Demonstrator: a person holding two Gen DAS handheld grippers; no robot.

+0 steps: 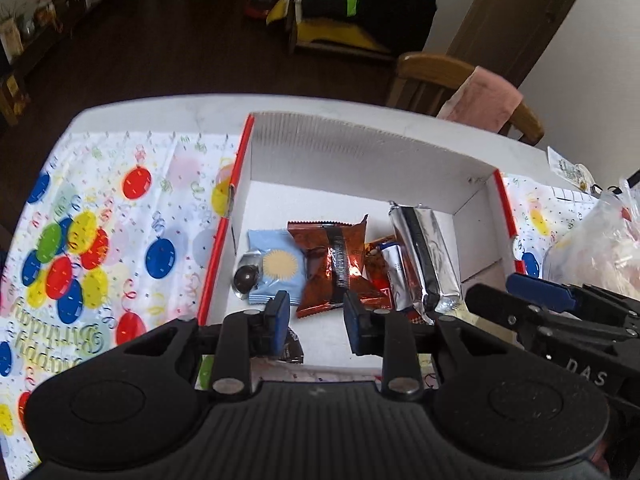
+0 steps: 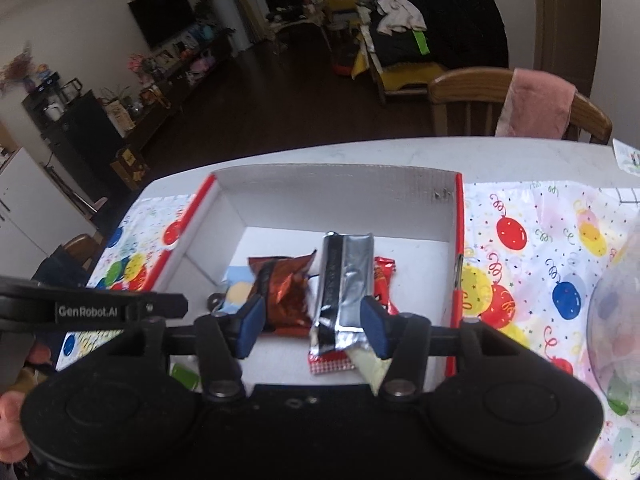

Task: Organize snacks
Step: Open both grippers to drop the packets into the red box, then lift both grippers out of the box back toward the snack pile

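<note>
Honestly, both my left tongs (image 1: 316, 316) and right tongs (image 2: 314, 322) hang released; low frame, they could snag the silver packet (image 2: 344, 292).

Box (image 1: 360, 148): matt white corrugated cardboard. Silver packet (image 1: 426, 256): glossy crinkled foil. Copper packet (image 1: 332, 260): shiny foil. Cover (image 1: 100, 208): glossy printed plastic. Chair (image 2: 468, 84): varnished wood. Towel (image 2: 536, 104): soft pink cloth.

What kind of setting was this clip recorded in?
Most likely a home living and dining room: a table under a birthday balloon cloth, a wooden chair draped with a pink towel, and a wall television above cluttered shelves.
</note>
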